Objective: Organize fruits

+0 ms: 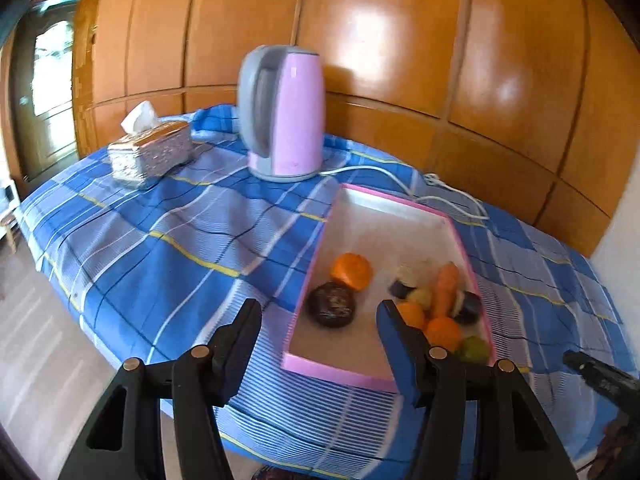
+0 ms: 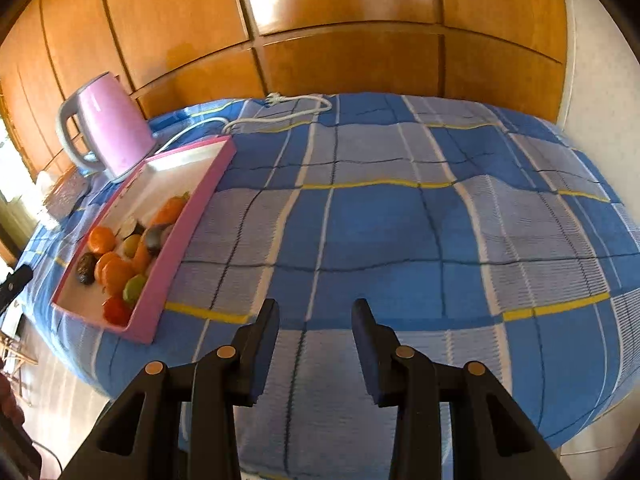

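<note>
- Black fingers of the left gripper (image 1: pixel 318 312) fill the foreground of its own view, spread apart with nothing between them; the gripper tilts down toward the near end of the tray (image 1: pixel 332 372).
- Its right finger (image 1: pixel 394 320) stands in front of the tray's near right part and hides some of the fruits there; its left finger (image 1: pixel 244 320) is over the cloth (image 1: pixel 160 248), outside the tray.
- Right gripper (image 2: pixel 316 312) tilts down over bare checked cloth, well to the right of the tray; its fingers stand a little apart and hold nothing.
- One black tip of the right gripper shows at the right edge of the left view, beside the tray's near corner.
- Fruits lie inside the pink tray: an orange (image 1: pixel 352 272) and a dark round fruit (image 1: pixel 332 304) on the left; a carrot (image 1: pixel 448 288), more orange pieces, dark pieces and a green fruit (image 1: pixel 476 348) heaped along the right wall.
- Behind the tray stands a pink kettle (image 1: pixel 288 112), its white cord (image 1: pixel 400 176) trailing past the tray's far end.
- Left of the kettle sits a tissue box (image 1: pixel 150 152).
- Wooden panels (image 1: pixel 400 60) back the table.
</note>
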Demonstrator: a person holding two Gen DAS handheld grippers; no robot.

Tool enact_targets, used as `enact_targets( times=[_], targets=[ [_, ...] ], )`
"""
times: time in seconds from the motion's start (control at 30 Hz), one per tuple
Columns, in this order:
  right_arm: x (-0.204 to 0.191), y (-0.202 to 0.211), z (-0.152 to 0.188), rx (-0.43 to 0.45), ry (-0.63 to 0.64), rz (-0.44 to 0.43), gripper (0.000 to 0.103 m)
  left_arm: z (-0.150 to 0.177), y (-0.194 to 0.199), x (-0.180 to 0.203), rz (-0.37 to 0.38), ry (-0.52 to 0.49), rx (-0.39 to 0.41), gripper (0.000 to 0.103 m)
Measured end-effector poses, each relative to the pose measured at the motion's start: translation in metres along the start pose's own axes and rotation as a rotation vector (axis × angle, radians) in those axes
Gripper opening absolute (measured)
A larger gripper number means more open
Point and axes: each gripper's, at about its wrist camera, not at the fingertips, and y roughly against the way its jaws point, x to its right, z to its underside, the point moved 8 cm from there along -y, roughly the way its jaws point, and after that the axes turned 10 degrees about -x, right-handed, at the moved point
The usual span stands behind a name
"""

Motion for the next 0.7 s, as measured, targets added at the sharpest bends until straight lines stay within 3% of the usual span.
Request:
enact_targets(
  times=[0.23,0.4,0.7],
  targets=[
    [0.041,-0.022,-0.039,0.022,-0.044,0.087,0.038,-0.005,-0.005,-0.023,-0.065,0.017,0.026,0.061],
    [0.069,-0.053,-0.069,0.001,-0.003,0.160,0.038,-0.020,-0.019,-0.008,-0.038,0.009,0.015,0.064],
    [0.158,-0.080,-0.108,-0.028,-0.096,0.223,0.039,-0.075,-0.063,0.041,-0.011,-0.056,-0.010,0.065]
  ],
)
